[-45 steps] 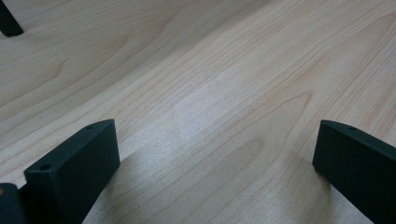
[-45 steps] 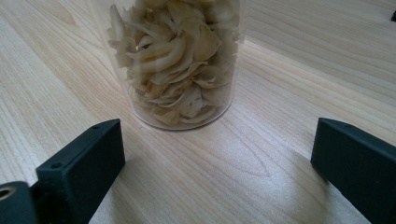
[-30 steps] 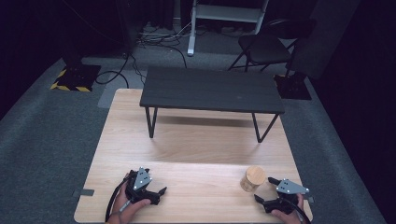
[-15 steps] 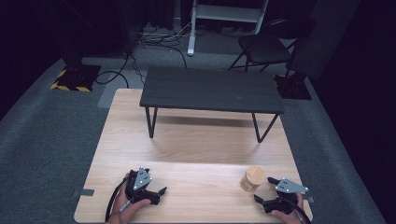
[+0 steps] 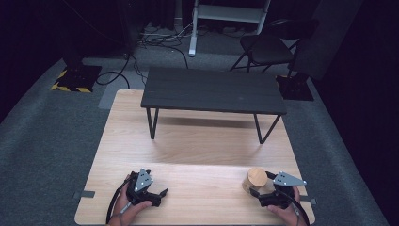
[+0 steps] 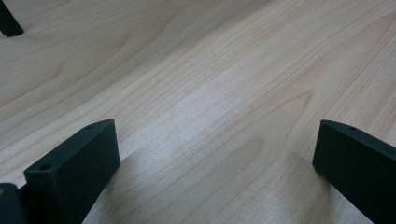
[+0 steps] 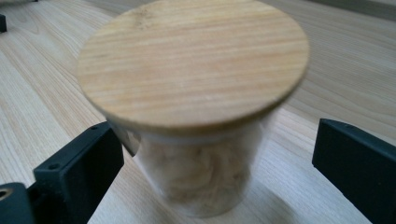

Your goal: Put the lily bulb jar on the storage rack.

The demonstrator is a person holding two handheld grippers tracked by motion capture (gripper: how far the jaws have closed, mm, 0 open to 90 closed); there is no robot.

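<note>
A clear jar with a round wooden lid (image 5: 256,178) (image 7: 191,60) stands upright near the front right of the light wood table (image 5: 197,141), with pale stuff inside it. My right gripper (image 5: 257,195) (image 7: 219,186) is open, its jaws on either side of the jar, close but not pressing it. My left gripper (image 5: 162,194) (image 6: 215,186) rests open at the front left, with bare wood between its fingers (image 6: 74,172).
A low black bench (image 5: 214,90) on thin legs stands across the far half of the table. Beyond it on the grey carpet are a black chair (image 5: 268,47), cables and a white stand (image 5: 193,28). A hand (image 5: 124,212) holds each gripper at the front edge.
My right gripper has crept slightly toward the jar. The left gripper and the jar have stayed put.
</note>
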